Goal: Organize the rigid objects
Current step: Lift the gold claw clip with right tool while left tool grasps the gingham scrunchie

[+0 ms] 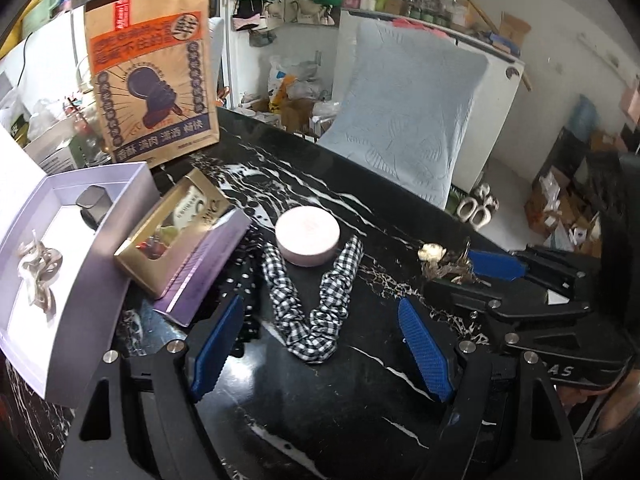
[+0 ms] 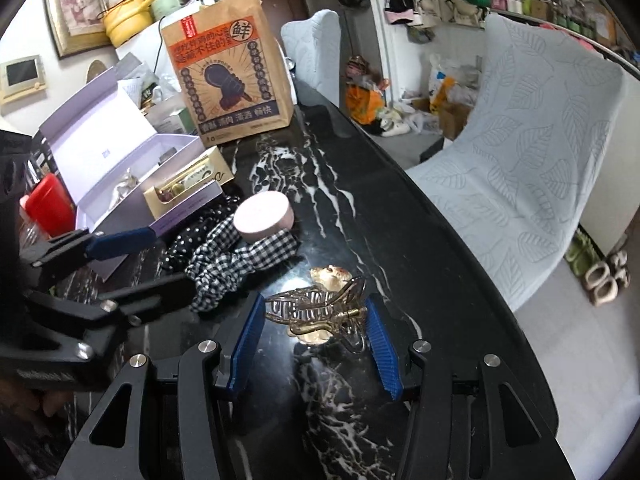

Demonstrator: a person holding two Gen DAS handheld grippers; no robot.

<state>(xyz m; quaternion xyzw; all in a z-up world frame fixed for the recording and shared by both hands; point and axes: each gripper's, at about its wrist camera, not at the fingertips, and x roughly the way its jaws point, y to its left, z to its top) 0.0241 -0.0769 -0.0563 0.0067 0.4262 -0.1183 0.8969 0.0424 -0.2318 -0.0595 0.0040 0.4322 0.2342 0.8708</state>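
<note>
The right gripper pinches a translucent brown claw hair clip between its blue ribbed pads, both pads touching the clip's sides above the black marble-veined table. Just beyond the clip lies a small cream and brown ornament, touching or nearly touching it. Further ahead and to the left of this gripper sits a round pink tin resting on a black-and-white checked scrunchie, with a black dotted scrunchie beside it.

The left gripper stands spread wide with nothing between its blue pads; the checked scrunchie lies on the table just ahead of the gap, and the pink tin beyond that. To its left is an open lilac box holding a silvery hair clip and a small dark grey object. Leaning on the box's edge is a gold windowed carton; its printing is too blurred to read. Behind stands a brown paper bag with an orange band, Chinese writing and the character 鲜 in a circle; a bottom row of characters shows but is too blurred to read with certainty. Across the table stands a chair with a pale blue leaf-pattern cover
</note>
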